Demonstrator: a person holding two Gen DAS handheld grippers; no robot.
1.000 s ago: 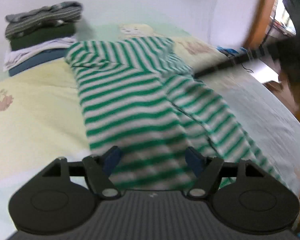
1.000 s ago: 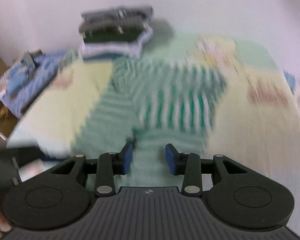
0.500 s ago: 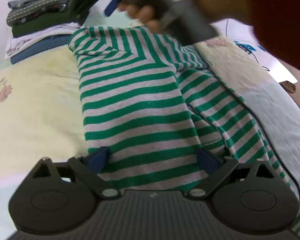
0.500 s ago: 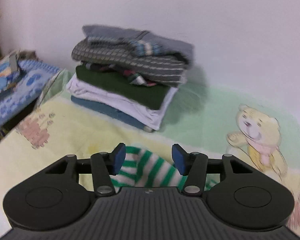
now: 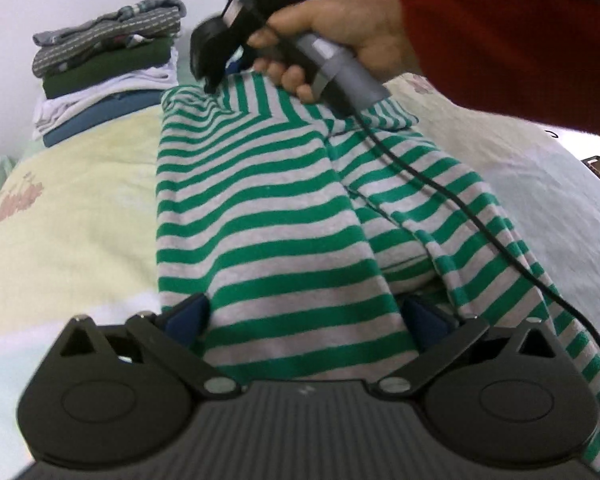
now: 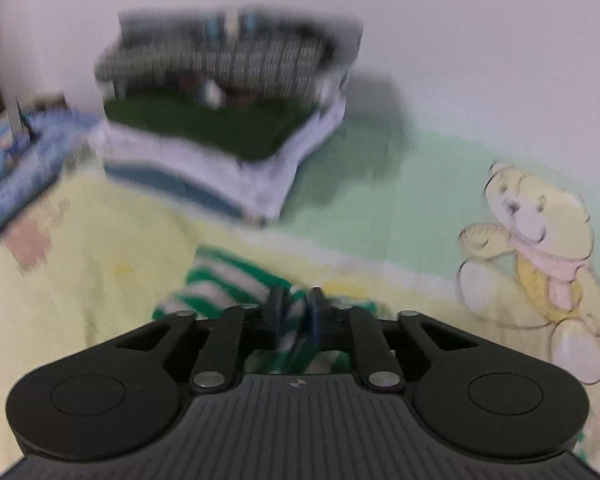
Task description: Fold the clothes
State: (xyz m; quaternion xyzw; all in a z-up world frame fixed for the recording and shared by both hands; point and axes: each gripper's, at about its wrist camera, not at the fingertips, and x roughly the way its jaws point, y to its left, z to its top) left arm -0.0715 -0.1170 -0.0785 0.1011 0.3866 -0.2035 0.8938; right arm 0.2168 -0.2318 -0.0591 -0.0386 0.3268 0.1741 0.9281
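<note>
Pinching far edge of striped shirt (image 5: 268,216) on bed (image 5: 72,208), my right gripper (image 6: 296,316) fingers clenched on cloth; left gripper (image 5: 306,320) fingers spread wide over near hem. Risk: thin bite slips, cable (image 5: 480,220) drags fabric.

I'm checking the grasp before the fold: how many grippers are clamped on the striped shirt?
1: the right gripper pinches the striped shirt at its far end. The left gripper is open over the near hem.

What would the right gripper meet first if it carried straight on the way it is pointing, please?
Probably the stack of folded clothes by the wall. The right gripper is shut on the striped shirt, with only bedsheet showing between; depth is unclear.
</note>
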